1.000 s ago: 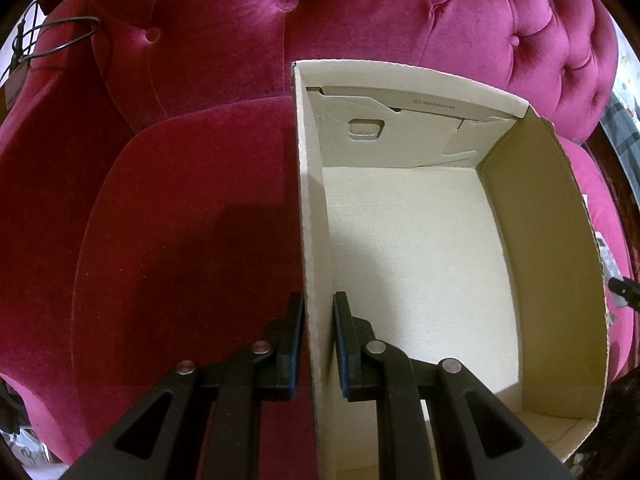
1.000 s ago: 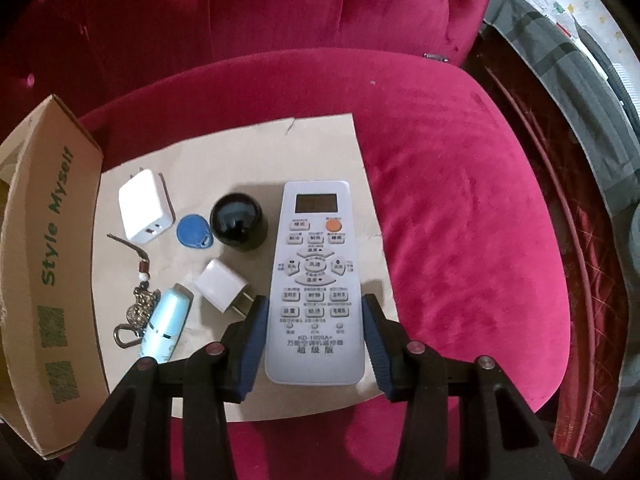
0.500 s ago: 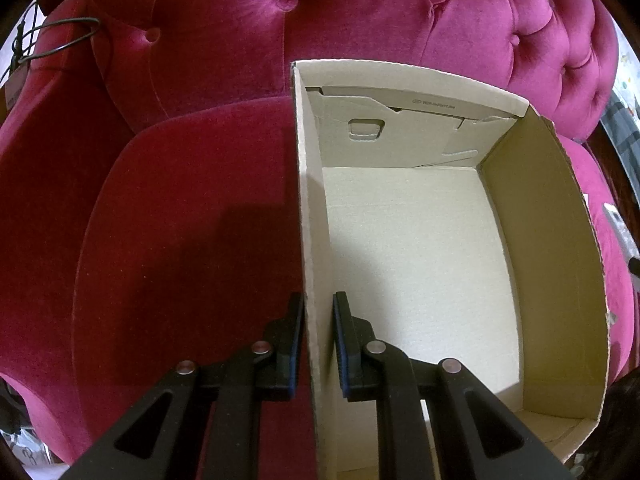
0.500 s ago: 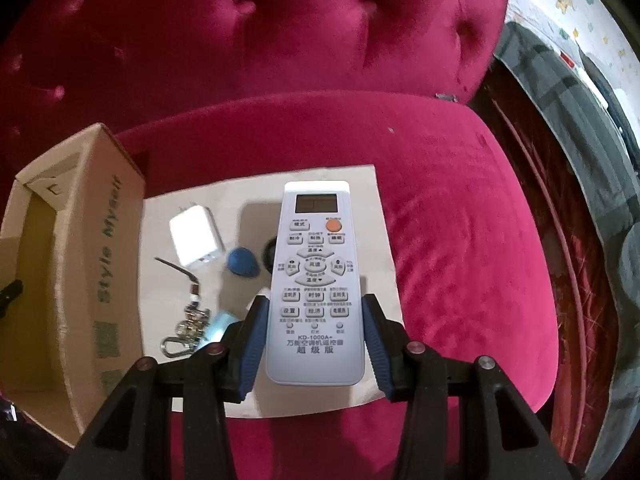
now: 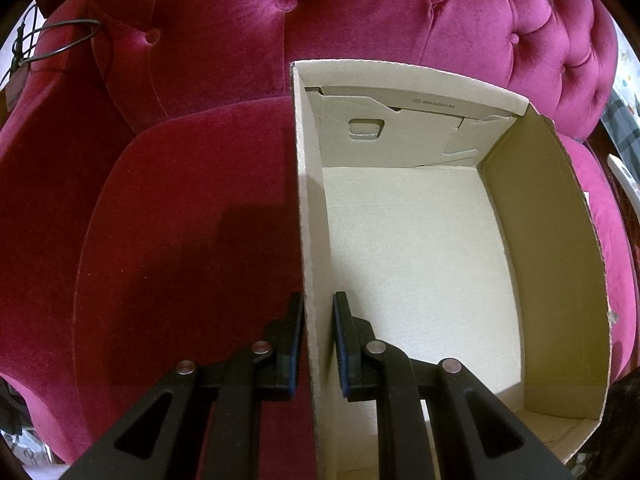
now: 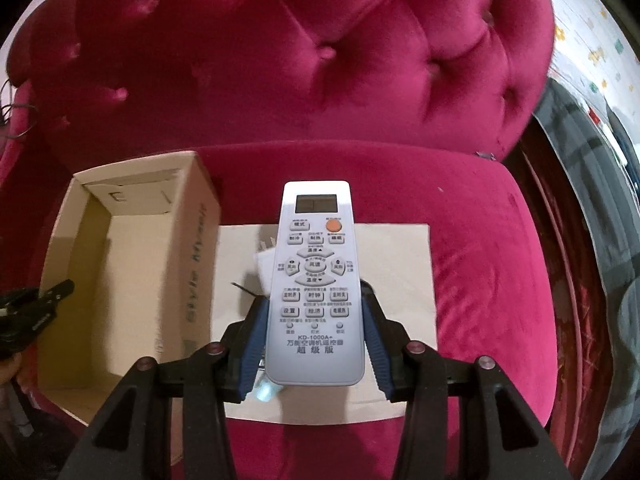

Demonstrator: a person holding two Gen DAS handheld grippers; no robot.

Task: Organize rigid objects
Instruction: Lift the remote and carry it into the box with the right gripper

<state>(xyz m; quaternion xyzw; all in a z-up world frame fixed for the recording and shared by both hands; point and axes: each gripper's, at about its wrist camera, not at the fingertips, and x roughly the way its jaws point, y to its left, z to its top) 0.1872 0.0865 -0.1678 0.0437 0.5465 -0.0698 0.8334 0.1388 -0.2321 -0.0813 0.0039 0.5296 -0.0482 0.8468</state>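
Observation:
My right gripper (image 6: 314, 344) is shut on a white air-conditioner remote (image 6: 315, 280) and holds it in the air above a sheet of brown paper (image 6: 396, 280) on the red sofa seat. A white charger (image 6: 265, 266) peeks out from behind the remote; the other small items on the paper are hidden by it. An open, empty cardboard box (image 6: 120, 280) stands to the left of the paper. My left gripper (image 5: 318, 344) is shut on the left wall of that box (image 5: 310, 240), with one finger inside and one outside.
The tufted red sofa back (image 6: 320, 60) rises behind the box and the paper. A dark wire loop (image 5: 56, 40) hangs at the sofa's left arm. A grey cloth (image 6: 592, 200) lies off the right side of the sofa.
My right gripper has lifted the remote off the paper and risen, so the box's inside now shows. The left gripper and the box have not moved.

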